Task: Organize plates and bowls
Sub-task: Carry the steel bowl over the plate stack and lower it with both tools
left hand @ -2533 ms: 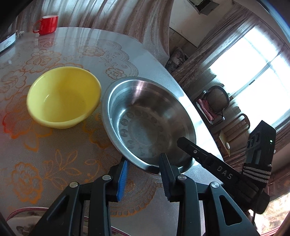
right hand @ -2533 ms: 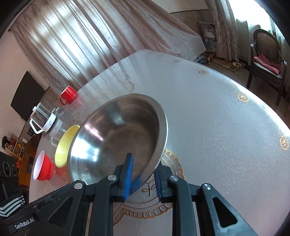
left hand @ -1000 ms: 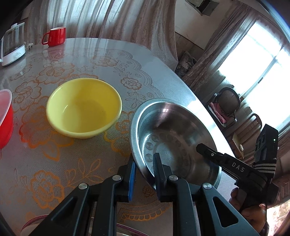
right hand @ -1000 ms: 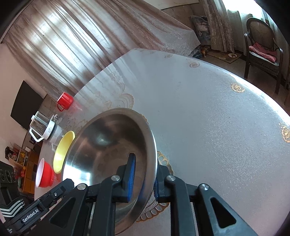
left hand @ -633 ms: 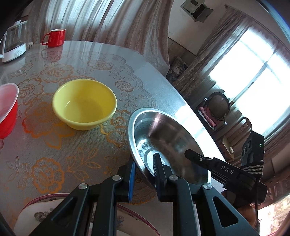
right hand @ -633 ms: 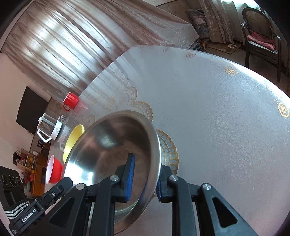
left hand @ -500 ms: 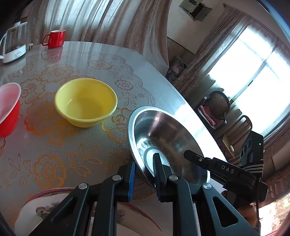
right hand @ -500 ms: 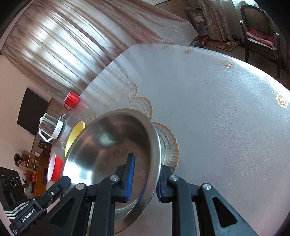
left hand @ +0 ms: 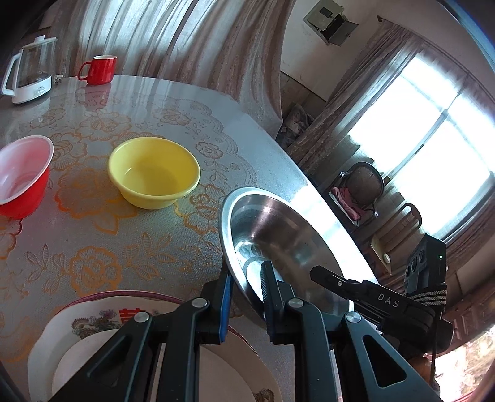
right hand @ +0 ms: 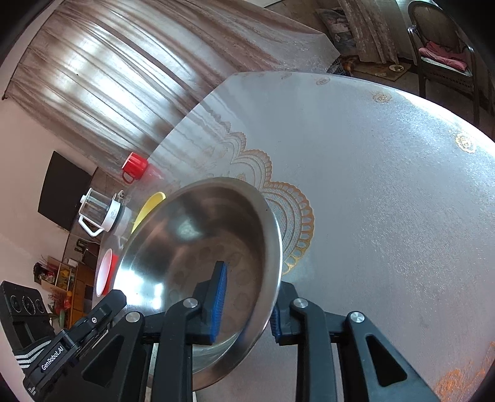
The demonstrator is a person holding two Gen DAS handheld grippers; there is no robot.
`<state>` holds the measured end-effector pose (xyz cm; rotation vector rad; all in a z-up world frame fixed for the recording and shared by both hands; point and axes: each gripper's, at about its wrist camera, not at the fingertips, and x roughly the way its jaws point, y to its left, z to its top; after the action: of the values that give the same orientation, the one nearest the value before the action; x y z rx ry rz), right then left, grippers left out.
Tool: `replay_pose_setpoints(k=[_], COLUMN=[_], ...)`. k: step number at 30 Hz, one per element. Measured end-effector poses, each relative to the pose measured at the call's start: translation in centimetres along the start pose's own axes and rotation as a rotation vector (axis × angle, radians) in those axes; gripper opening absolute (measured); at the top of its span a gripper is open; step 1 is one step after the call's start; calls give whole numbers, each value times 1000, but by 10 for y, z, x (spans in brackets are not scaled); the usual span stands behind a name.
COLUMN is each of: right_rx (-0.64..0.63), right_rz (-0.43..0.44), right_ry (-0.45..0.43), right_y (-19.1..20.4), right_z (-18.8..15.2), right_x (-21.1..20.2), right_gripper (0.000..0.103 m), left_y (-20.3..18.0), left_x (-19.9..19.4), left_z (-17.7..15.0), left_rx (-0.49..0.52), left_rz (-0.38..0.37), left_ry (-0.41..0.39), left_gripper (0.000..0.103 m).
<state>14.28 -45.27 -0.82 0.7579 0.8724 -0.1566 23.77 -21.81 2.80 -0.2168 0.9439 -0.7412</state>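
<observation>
While the left gripper (left hand: 246, 286) pinches the steel bowl's (left hand: 278, 235) rim above the worktop (left hand: 92, 228), the right gripper's (right hand: 247, 297) jaws are opening off it; next, probably carry it to the plate (left hand: 92, 315).

Room inventory. Round table (left hand: 92, 222) under a clear cover with orange floral print. Sheer brown curtains (left hand: 173, 40) at twelve o'clock; bright window (left hand: 433, 148) at three o'clock, backlit. Dark cane-backed chair (left hand: 362, 191) with pink cushion beneath it. Open wall box (left hand: 328, 21) high up. Dark screen (right hand: 65, 191) at nine o'clock on a pale wall.
</observation>
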Motion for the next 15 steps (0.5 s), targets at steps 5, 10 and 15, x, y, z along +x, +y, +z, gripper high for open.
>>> replay_pose_setpoints(k=[5,10,15], right_rx=[-19,-38,-56], right_rz=[5,5,28], right_ry=[-7,-8,-13], right_y=[4,9,16], right_z=[-4,-9,-12], right_x=[-10,-15,-21], right_gripper=[25,25,25], left_y=[4,12,13], left_x=[-7,-15,-24], left_z=[-4,-6,-3], left_rx=[2,-16,-42], left_rz=[-11,-23,-52], left_ry=[-6,-5,-20], left_gripper=[18,18,18])
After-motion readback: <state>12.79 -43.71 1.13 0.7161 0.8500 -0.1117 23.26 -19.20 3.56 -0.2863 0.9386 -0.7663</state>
